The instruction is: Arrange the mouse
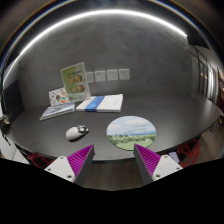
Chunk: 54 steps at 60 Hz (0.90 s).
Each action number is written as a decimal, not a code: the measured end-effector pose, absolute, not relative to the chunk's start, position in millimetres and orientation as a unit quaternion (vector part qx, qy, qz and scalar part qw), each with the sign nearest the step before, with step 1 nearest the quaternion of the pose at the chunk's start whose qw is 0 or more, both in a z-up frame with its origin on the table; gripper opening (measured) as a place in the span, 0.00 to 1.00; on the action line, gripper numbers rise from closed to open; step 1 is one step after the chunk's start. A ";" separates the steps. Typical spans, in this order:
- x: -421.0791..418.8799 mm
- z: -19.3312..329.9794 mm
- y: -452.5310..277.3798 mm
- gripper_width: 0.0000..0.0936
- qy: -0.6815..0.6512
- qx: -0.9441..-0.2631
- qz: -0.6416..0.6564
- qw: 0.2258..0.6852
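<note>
Mouse [76,131] lies on table beyond the wide-open, empty gripper [113,160].

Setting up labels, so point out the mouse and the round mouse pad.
mouse [76,131], gripper view, top of its shell.
round mouse pad [131,128], gripper view, middle of its printed face.

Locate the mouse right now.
In the gripper view the mouse sits on the dark table, ahead of the left finger, left of the round mouse pad and in front of the book. The open fingers hold nothing.
</note>
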State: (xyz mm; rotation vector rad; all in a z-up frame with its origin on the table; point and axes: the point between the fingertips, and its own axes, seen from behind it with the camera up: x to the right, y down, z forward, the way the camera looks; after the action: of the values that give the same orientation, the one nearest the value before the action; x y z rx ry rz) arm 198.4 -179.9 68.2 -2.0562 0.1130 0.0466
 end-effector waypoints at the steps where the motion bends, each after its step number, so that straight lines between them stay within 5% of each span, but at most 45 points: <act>1: 195.7 68.6 -180.4 0.88 0.044 -0.856 0.022 0.515; 19: 137.0 61.0 -171.1 0.88 -0.033 -0.850 0.081 0.520; 33: 56.5 16.8 -133.0 0.88 -0.114 -0.849 0.154 0.493; 54: 1.1 -6.9 -53.6 0.88 -0.131 -0.864 0.115 0.472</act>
State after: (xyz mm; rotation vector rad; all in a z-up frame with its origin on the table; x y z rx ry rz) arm 1.1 -53.6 -6.9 -2.1164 -0.3215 0.2814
